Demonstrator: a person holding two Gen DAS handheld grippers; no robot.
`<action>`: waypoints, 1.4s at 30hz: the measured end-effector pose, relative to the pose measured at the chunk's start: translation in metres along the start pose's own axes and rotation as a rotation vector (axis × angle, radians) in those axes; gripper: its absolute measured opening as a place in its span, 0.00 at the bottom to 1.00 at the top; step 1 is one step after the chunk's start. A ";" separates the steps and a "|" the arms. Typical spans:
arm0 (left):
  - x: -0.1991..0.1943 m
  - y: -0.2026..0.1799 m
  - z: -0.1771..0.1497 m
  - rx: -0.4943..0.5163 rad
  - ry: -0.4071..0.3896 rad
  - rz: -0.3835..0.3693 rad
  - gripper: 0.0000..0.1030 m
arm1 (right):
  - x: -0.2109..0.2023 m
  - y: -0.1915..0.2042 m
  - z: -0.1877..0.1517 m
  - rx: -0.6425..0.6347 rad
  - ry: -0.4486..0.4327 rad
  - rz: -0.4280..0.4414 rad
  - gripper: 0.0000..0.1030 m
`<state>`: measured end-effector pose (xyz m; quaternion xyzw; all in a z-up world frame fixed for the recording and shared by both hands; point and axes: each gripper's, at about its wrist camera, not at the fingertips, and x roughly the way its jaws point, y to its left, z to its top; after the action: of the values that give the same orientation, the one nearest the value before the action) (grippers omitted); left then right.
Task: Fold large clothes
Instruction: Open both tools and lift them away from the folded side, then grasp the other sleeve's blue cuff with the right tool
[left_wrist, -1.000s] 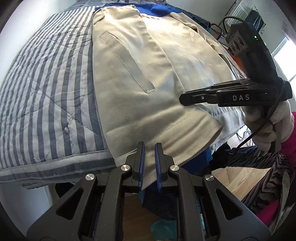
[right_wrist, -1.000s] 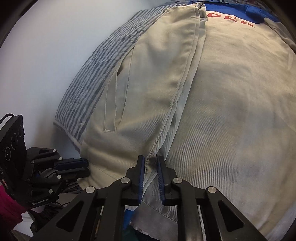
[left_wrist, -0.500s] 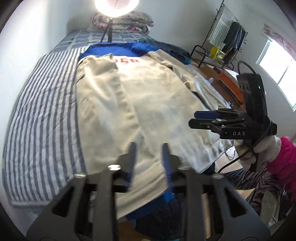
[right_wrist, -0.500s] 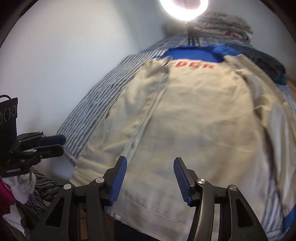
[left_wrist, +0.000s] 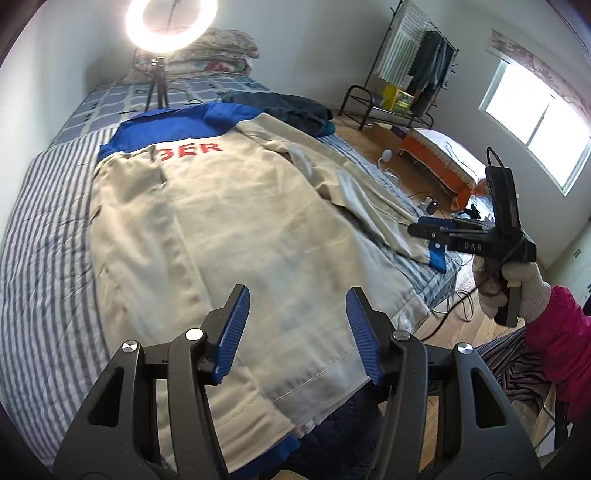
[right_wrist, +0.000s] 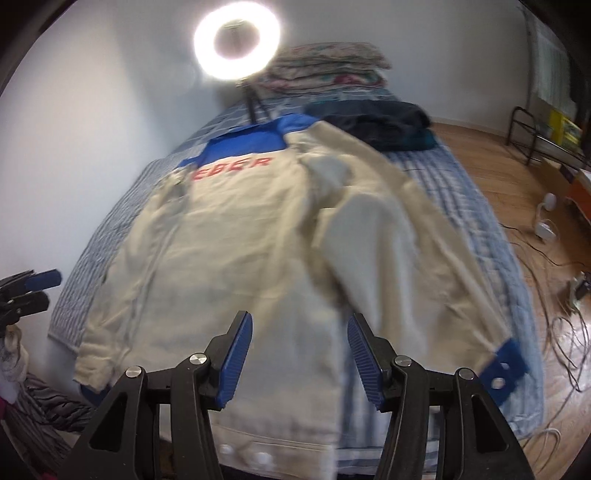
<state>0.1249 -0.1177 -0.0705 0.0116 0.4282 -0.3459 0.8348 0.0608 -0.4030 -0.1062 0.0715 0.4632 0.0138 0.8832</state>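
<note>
Beige jacket (left_wrist: 229, 236) w/ blue collar and red lettering spread back-up on striped bed (left_wrist: 40, 236), hem at near edge, collar toward ring light (left_wrist: 171, 24). Left side panel already folded in over the back; right sleeve (right_wrist: 424, 236) lying diagonally out to the side, blue cuff (right_wrist: 506, 365) near bed edge.

Left claw (left_wrist: 295, 336) about half open, jaws just been opening, nothing between them, hovering above hem. Right claw (right_wrist: 300, 354) same: half open, widened a moment ago, empty, above hem/right portion; also visible from left cam at right (left_wrist: 428, 230), held by gloved hand (left_wrist: 517, 291).

Handling, as judgement: thick cotton-type cloth, soft, floppy, fairly heavy for a garment, not slippery, not fragile; will sag and drag if pinched at one pt only. Best holds prob. at stiffer seams: cuff plus shoulder seam for sleeve, then hem corner plus shoulder for right panel. Snaps (right_wrist: 258, 456) at hem worth avoiding.
</note>
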 end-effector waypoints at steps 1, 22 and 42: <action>0.003 -0.001 0.000 0.002 0.002 -0.001 0.54 | -0.002 -0.008 0.000 0.019 -0.001 -0.003 0.55; 0.048 0.014 -0.001 -0.069 0.094 -0.039 0.54 | -0.007 -0.195 -0.026 0.489 -0.011 -0.080 0.55; 0.070 -0.001 0.001 -0.022 0.140 -0.044 0.54 | 0.022 -0.237 -0.047 0.574 0.033 -0.024 0.53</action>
<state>0.1530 -0.1584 -0.1199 0.0172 0.4895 -0.3579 0.7950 0.0249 -0.6301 -0.1831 0.3128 0.4635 -0.1271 0.8193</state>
